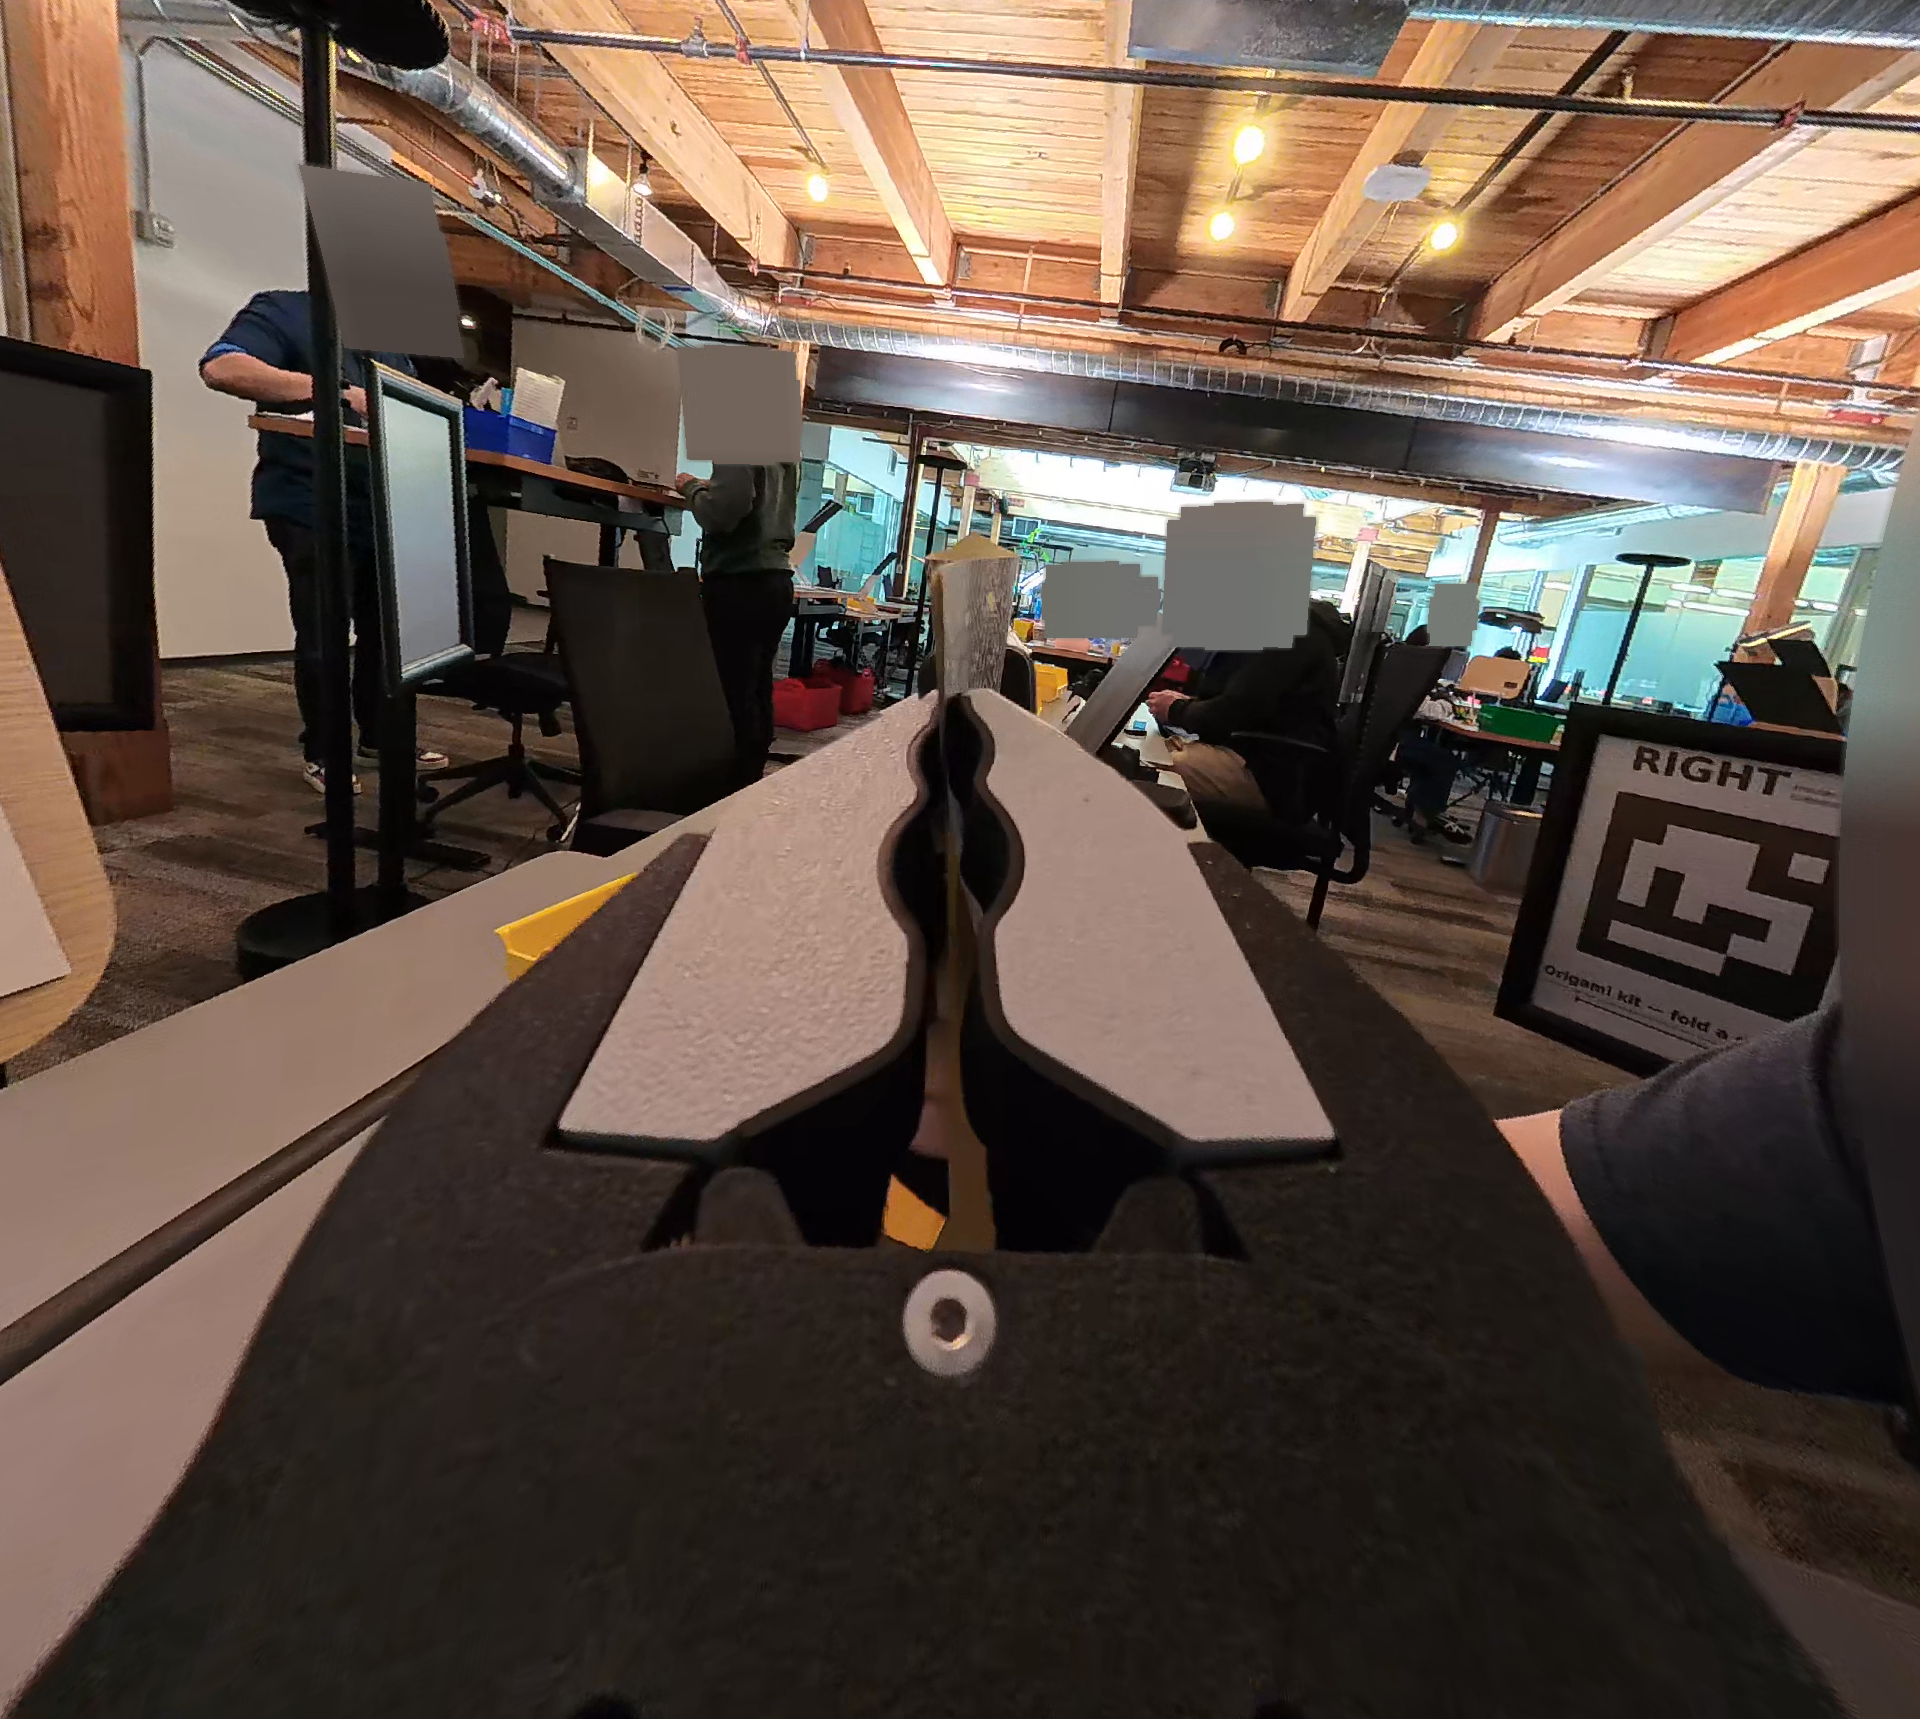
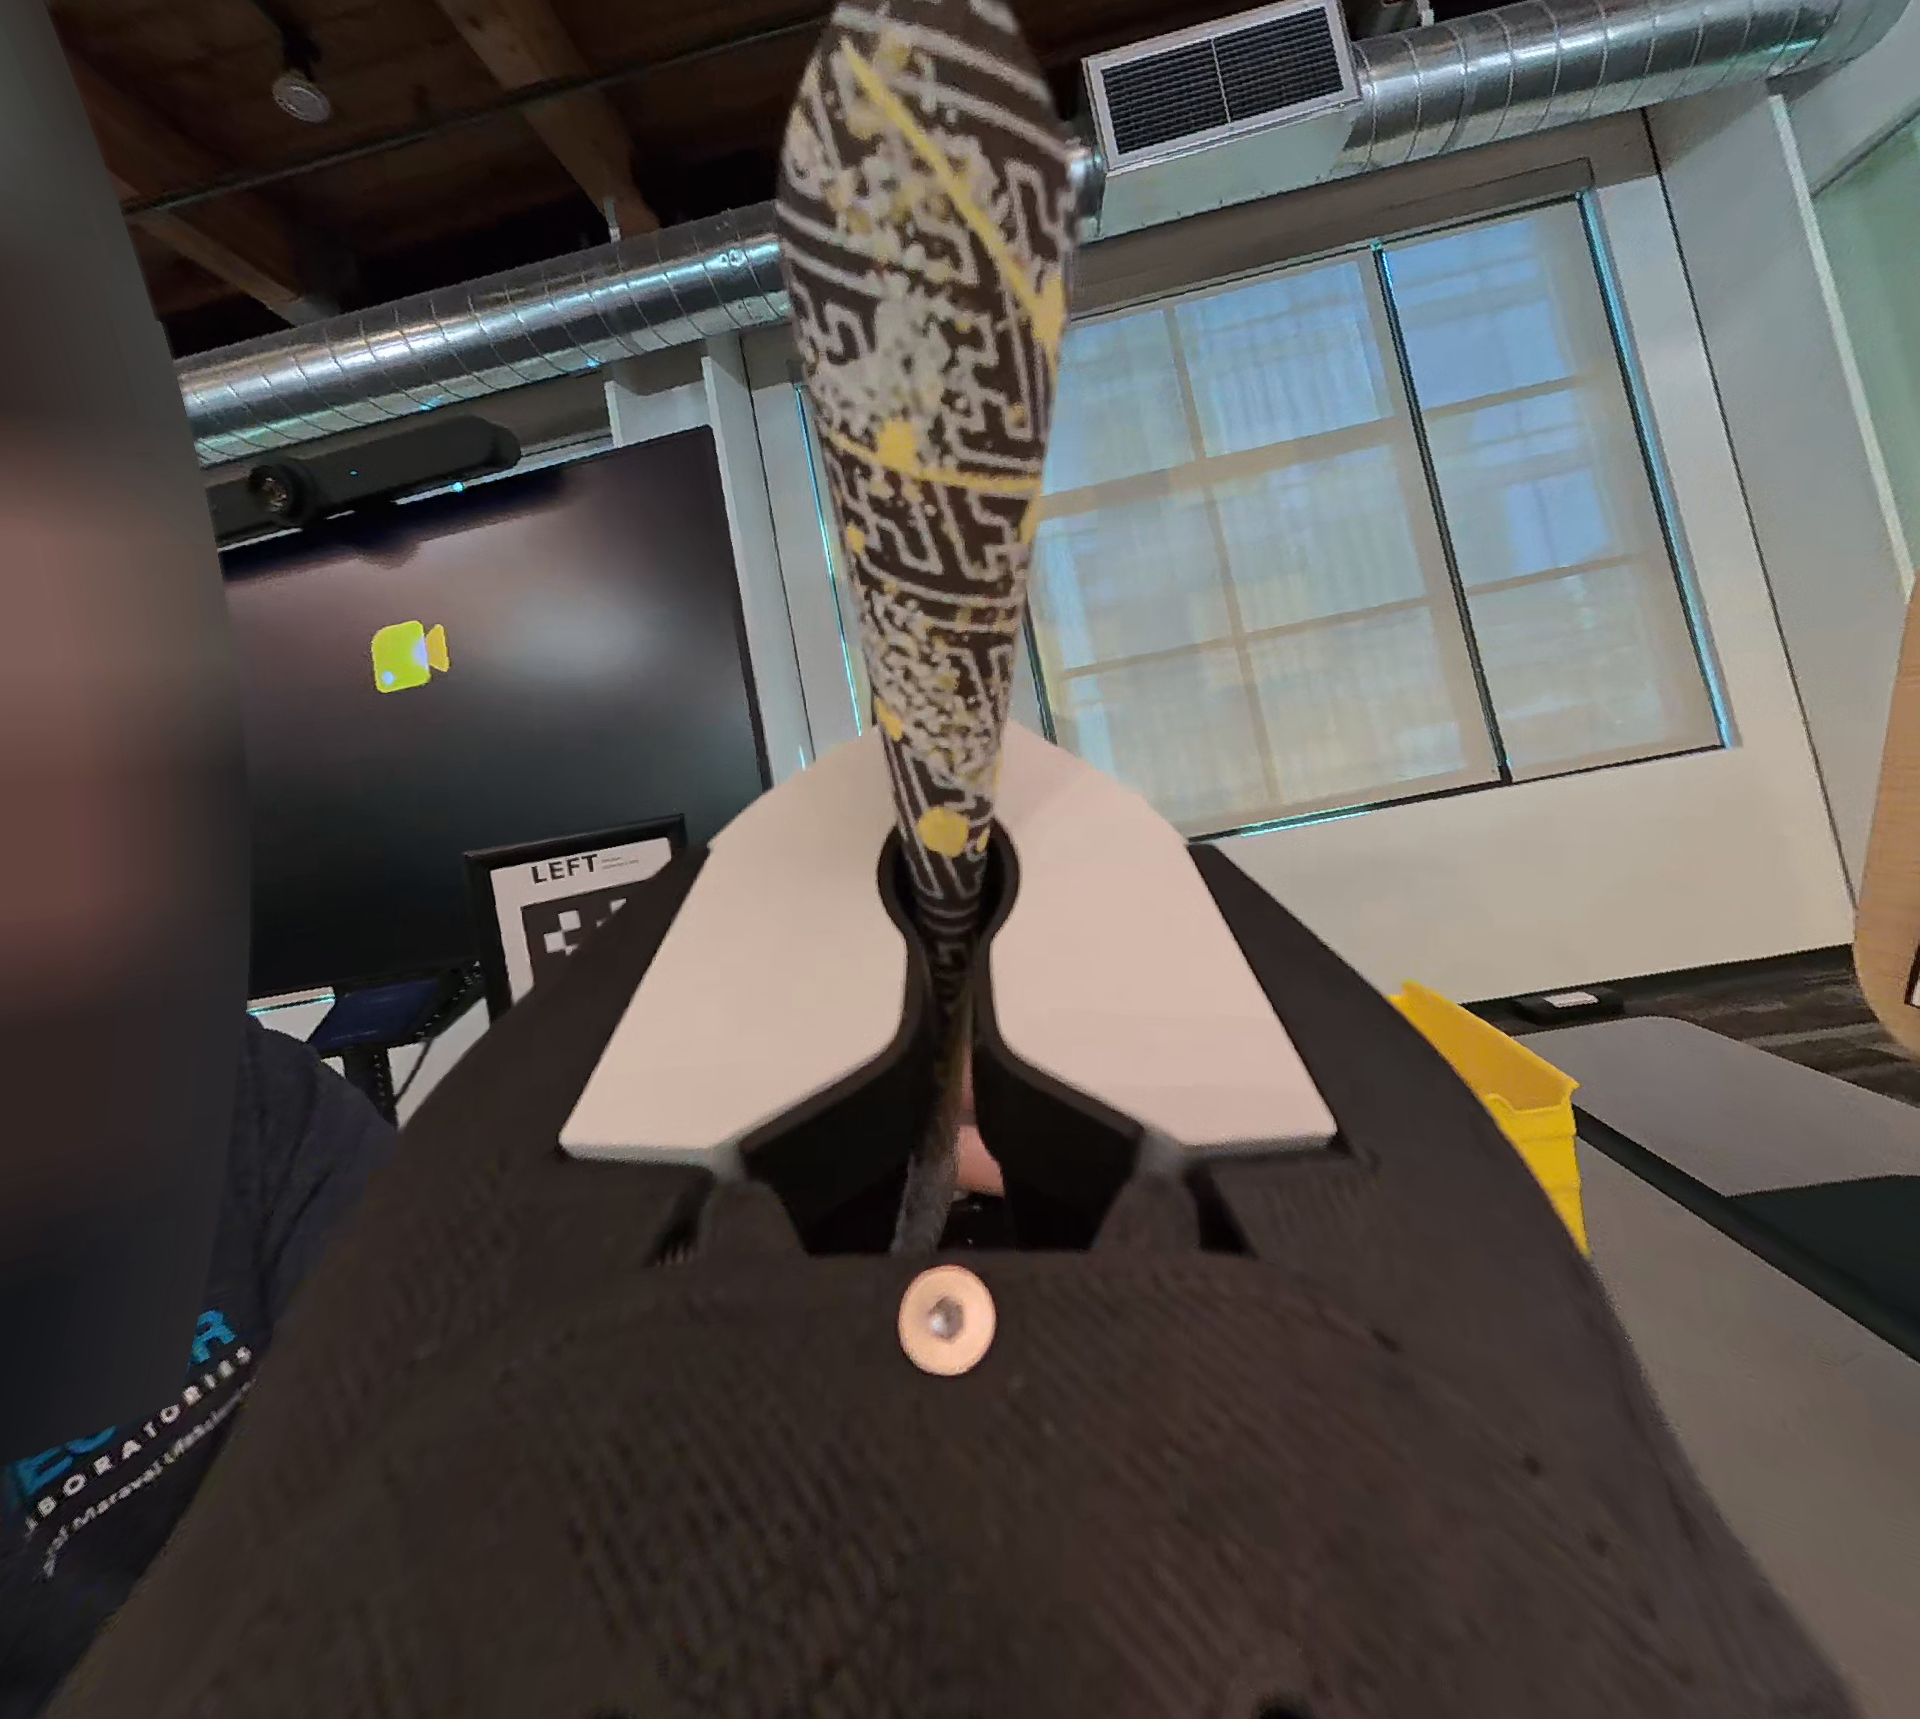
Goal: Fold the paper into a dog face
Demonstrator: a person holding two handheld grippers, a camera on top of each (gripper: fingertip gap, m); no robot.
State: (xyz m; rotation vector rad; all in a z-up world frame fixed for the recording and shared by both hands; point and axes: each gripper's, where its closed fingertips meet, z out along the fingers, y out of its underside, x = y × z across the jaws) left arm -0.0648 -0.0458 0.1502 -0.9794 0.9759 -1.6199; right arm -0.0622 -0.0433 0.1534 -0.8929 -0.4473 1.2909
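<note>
Both grippers are raised off the table, cameras tilted up toward the ceiling. The left gripper (image 1: 951, 713) has its jaws closed tight on the paper (image 1: 971, 625), seen edge-on as a thin yellow-backed strip running down the jaw slot, with a short stub sticking out past the tips. The right gripper (image 2: 951, 838) is also clamped on the paper (image 2: 925, 339); here the black maze-print sheet with yellow splatter shows as a long leaf shape running straight out from the jaws along the finger axis, slightly curled. So the paper is held in the air, not lying on the table, pinched by both at once. It is probably mid-fold or being repositioned. Which gripper has the better hold is unclear. A yellow bin (image 2: 1496, 1087) sits near the table (image 2: 1714, 1119) edge.
</note>
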